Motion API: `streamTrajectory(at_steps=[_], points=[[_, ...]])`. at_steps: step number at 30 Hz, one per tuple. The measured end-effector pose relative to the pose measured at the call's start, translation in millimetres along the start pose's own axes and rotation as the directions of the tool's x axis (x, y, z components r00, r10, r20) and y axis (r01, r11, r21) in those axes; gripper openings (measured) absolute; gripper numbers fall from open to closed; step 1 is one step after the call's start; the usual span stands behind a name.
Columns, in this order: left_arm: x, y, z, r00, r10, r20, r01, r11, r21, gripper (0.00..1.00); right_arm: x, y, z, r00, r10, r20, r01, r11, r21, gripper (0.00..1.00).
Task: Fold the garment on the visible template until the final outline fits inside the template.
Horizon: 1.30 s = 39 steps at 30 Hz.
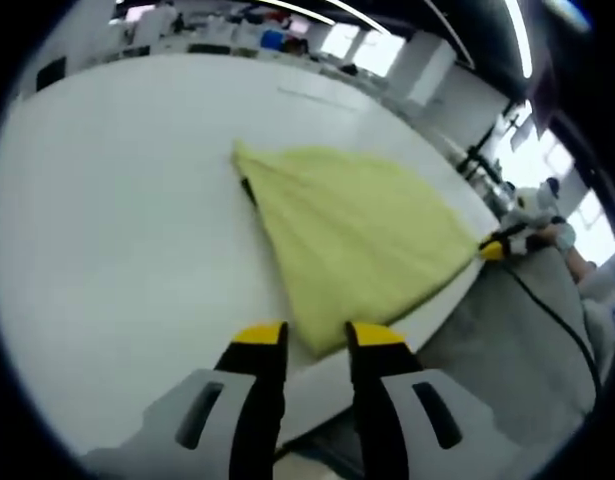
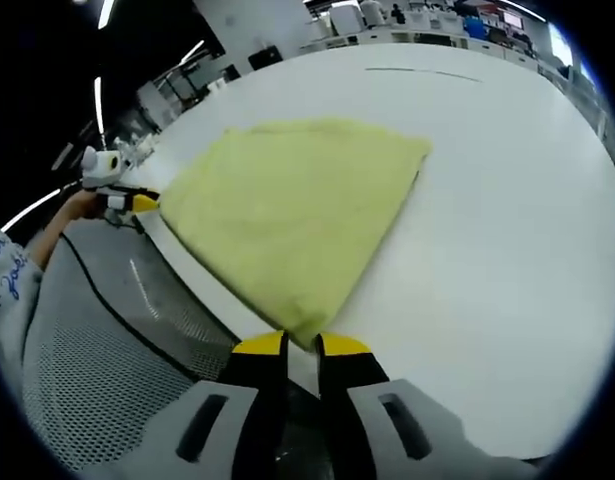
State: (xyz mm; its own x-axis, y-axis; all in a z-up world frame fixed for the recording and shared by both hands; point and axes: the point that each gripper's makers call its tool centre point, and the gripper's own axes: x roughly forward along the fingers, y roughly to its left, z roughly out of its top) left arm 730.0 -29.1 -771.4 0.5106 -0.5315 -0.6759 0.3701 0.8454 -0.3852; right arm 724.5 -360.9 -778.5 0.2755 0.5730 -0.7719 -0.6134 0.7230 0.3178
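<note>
A pale yellow garment [image 1: 357, 240] [image 2: 297, 210] lies folded into a fan shape on the white table [image 1: 117, 220] [image 2: 507, 250], its long side along the table's near edge. My left gripper [image 1: 317, 335] has one near corner of the cloth between its yellow tips, which stand narrowly apart and look shut on it. In the right gripper view the left gripper [image 2: 127, 203] sits at that same corner. My right gripper [image 2: 302, 345] is shut on the other near corner, and it also shows at the right of the left gripper view [image 1: 502, 248].
A thin dark line [image 1: 317, 95] [image 2: 417, 72] is marked on the table beyond the garment. A person's hand [image 2: 72, 210] and sleeve [image 2: 12, 280] hold the left gripper. Grey floor [image 2: 97, 370] and a black cable [image 2: 97, 290] lie below the table edge. Desks stand far behind.
</note>
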Motion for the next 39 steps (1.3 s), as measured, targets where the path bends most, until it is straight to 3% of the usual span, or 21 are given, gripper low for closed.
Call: streamTrajectory(at_steps=[13,24,27,39], points=[[-1.4,-3.5,3.0,1.000,-0.002,-0.016,0.003,0.996,0.091,0.00,-4.5,0.9,1.9,1.000,-0.012,0.005,0.012,1.000,-0.028,0.03],[-12.5,-6.5,14.2,1.000,-0.001,0.010,0.000,1.000,0.022,0.00,-19.6,-2.2,14.8,0.999,-0.019,0.047,0.020,0.999,-0.025,0.02],[-10.8,-2.5,8.6,1.000,0.004,-0.001,-0.004,1.000,-0.015,0.00,-18.8,-1.8,12.1,0.999,-0.016,0.042,0.017,1.000,-0.018,0.02],[-11.7,-3.9,-2.9,1.000,0.009,-0.012,-0.009,1.000,-0.028,0.00,-11.0,-3.8,-0.9,1.000,-0.015,0.010,0.015,1.000,0.003,0.02]])
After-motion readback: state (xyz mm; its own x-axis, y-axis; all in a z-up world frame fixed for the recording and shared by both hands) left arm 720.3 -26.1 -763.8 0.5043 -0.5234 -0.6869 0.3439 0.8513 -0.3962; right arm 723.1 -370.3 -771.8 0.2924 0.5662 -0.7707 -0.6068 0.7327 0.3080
